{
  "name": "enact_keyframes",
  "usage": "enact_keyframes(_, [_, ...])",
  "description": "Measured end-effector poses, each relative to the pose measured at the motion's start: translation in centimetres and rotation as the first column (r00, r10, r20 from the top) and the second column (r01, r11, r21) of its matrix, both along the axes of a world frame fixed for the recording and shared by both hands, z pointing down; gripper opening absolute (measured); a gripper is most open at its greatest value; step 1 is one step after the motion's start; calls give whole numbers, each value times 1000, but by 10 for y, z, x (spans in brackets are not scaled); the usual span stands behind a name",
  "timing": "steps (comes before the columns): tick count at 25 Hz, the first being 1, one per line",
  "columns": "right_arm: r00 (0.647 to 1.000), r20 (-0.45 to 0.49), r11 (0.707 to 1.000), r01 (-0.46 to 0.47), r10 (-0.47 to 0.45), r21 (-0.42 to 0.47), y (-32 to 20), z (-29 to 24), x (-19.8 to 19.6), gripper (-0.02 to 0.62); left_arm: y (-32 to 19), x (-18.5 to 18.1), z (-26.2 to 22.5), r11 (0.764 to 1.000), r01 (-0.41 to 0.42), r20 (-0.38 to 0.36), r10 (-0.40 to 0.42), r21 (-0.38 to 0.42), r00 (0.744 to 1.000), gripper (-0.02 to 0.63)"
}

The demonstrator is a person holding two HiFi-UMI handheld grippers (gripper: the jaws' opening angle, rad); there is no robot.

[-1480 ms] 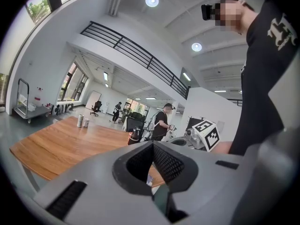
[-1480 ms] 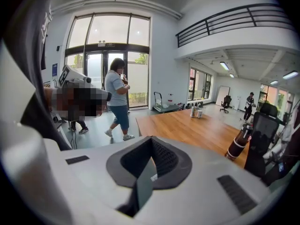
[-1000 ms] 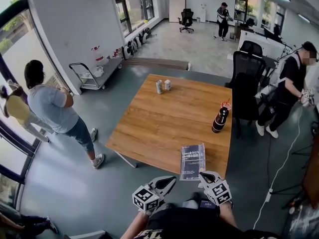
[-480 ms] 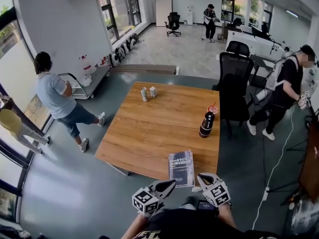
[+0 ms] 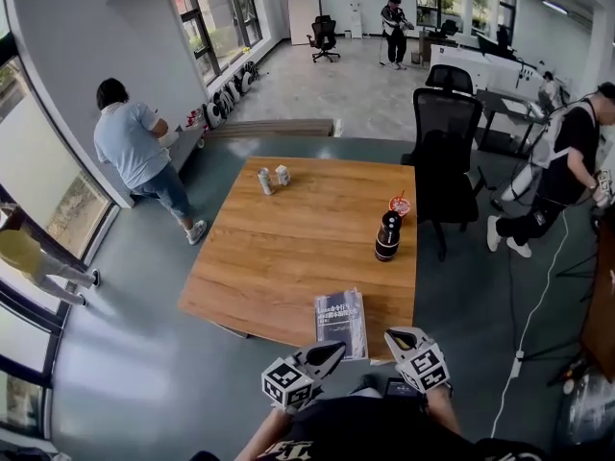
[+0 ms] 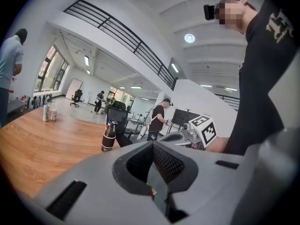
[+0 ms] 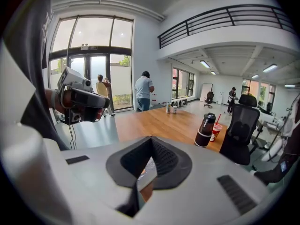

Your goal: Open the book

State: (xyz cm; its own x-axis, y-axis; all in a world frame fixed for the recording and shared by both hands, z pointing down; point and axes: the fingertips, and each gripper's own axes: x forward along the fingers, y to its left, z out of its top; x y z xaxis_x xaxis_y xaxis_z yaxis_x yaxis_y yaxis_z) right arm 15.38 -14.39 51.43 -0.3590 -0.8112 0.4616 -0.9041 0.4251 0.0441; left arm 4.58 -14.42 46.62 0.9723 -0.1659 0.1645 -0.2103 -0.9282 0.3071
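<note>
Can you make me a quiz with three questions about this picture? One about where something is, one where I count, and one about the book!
1. Where does the book lie on the table?
A the far edge
B the near edge
C the middle

2. How many cans stand at the table's far side?
A one
B two
C four

3. The book is:
A closed
B open
C standing upright

Answers:
1. B, it lies just ahead of the left gripper and right gripper.
2. B, two small cans stand side by side.
3. A, it lies flat with its dark cover up.
</note>
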Motion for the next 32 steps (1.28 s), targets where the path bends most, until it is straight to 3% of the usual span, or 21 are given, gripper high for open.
enact_keyframes(17, [1000,25,1000,17,-16,-12,13,24,57,-12,11,50,36,997,68,88,-63,-49,994,6])
enact_keyframes(32, [998,69,999,7,-4,-37,30,48,66,-12,16,55,62,994,87,187,-73,-69,980,6])
